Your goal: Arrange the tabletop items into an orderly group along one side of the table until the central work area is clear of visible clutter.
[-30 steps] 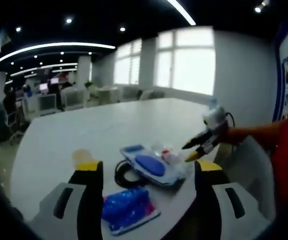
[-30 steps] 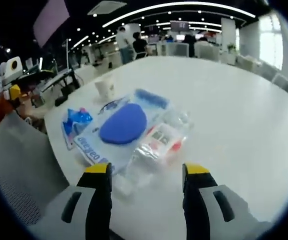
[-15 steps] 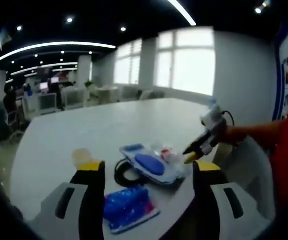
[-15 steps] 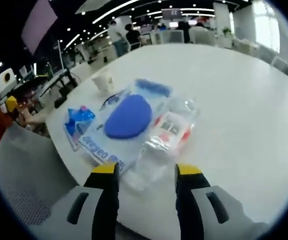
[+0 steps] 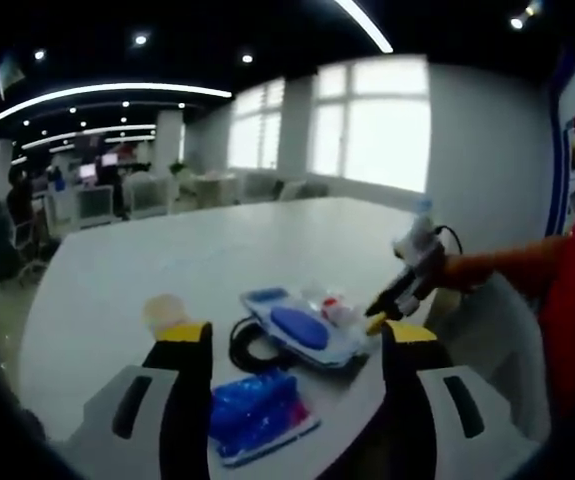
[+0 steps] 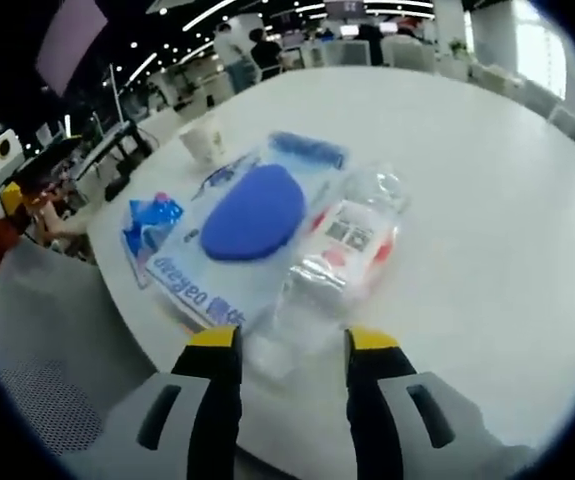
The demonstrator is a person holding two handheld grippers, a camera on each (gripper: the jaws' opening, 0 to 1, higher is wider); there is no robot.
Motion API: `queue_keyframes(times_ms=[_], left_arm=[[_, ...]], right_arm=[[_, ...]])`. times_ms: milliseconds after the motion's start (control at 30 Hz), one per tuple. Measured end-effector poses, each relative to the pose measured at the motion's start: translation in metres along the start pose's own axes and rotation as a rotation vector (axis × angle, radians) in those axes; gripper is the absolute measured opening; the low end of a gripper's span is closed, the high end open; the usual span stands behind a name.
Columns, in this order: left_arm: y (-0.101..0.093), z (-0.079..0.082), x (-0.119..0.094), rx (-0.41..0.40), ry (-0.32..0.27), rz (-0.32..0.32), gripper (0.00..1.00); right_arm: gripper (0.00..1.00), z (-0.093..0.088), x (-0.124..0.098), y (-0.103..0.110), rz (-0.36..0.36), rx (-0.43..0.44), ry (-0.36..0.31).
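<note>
A clear plastic bottle (image 6: 342, 250) with a red and white label lies on the white table (image 6: 487, 200). Its near end sits between the jaws of my open right gripper (image 6: 292, 340), and contact is unclear. Left of the bottle lies a blister pack holding a blue mouse (image 6: 247, 215), then a blue packet (image 6: 147, 225) and a paper cup (image 6: 202, 140). My left gripper (image 5: 293, 335) hovers open above the blue packet (image 5: 252, 415), with nothing in it. Beyond it are a black cable coil (image 5: 250, 345), the mouse pack (image 5: 302, 328) and the bottle (image 5: 332, 308). The right gripper (image 5: 375, 315) reaches in from the right.
A grey chair back (image 6: 37, 330) stands close to the table's near edge. The person's orange sleeve (image 5: 507, 268) comes in from the right. Open table surface (image 5: 217, 250) stretches beyond the items. Desks and people fill the office behind.
My right gripper has moved forward and down over the bottle's near end, and its jaws have narrowed. The left gripper has barely moved.
</note>
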State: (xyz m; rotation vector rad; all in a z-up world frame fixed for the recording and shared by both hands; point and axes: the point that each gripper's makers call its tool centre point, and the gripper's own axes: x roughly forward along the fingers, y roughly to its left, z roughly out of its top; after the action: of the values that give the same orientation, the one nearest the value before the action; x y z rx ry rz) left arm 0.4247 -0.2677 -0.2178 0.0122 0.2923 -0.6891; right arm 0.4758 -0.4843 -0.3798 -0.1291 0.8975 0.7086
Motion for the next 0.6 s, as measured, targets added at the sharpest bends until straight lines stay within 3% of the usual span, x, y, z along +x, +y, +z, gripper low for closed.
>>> queue_keyframes(times_ms=[600], left_arm=[[0.000, -0.001, -0.001, -0.006, 0.004, 0.000, 0.62]], right_arm=[[0.36, -0.007, -0.020, -0.039, -0.141, -0.016, 0.004]])
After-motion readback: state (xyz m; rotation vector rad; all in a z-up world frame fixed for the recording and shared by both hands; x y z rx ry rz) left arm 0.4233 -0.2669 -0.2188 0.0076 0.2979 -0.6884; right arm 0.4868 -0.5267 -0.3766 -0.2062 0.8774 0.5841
